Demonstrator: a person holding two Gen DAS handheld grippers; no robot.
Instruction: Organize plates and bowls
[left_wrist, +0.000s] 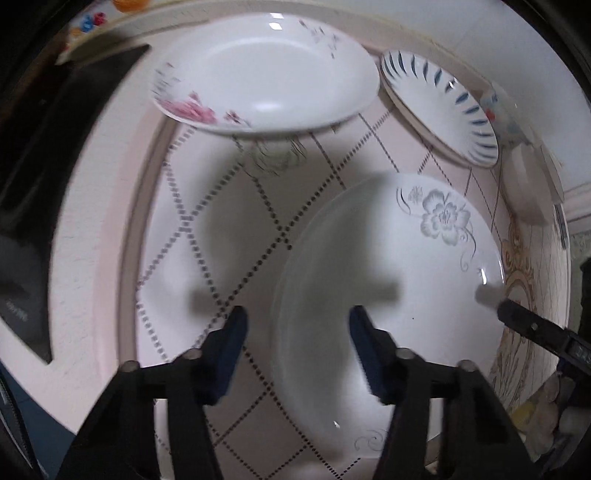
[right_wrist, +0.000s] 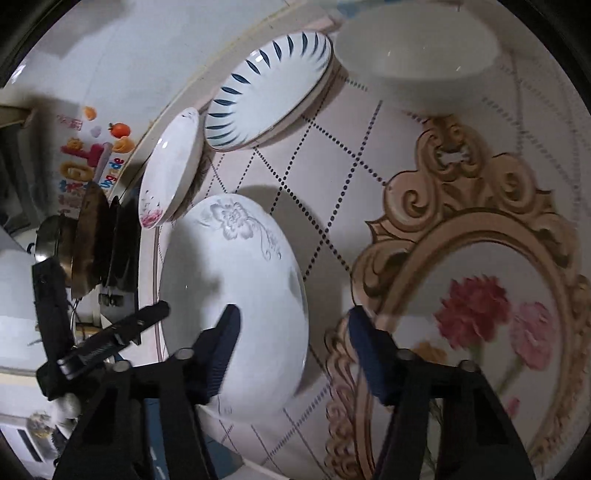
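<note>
The left tool (left_wrist: 297, 343) hangs over the table (left_wrist: 207, 236), its jaws partly apart with nothing gripped; the near rim of the grey-flower plate (left_wrist: 388, 266) passes between its blue pads, and blur hides whether they touch it. The right tool (right_wrist: 293, 341) is likewise partly apart and empty, straddling the opposite rim of that same plate (right_wrist: 236, 280) where it meets the gold-scrolled carnation picture (right_wrist: 480, 295) on the tablecloth. Toward the table's far edge lie a pink-flower plate (left_wrist: 266, 74) and, beside it, a blue-dash plate (left_wrist: 439, 107), with a plain white bowl (right_wrist: 417, 55) further along. All four dishes stand apart from one another. Beyond the table edge hang dark pans (right_wrist: 96, 243) and a colourful wall sticker (right_wrist: 92, 155); its lettering is too blurred to read.
</note>
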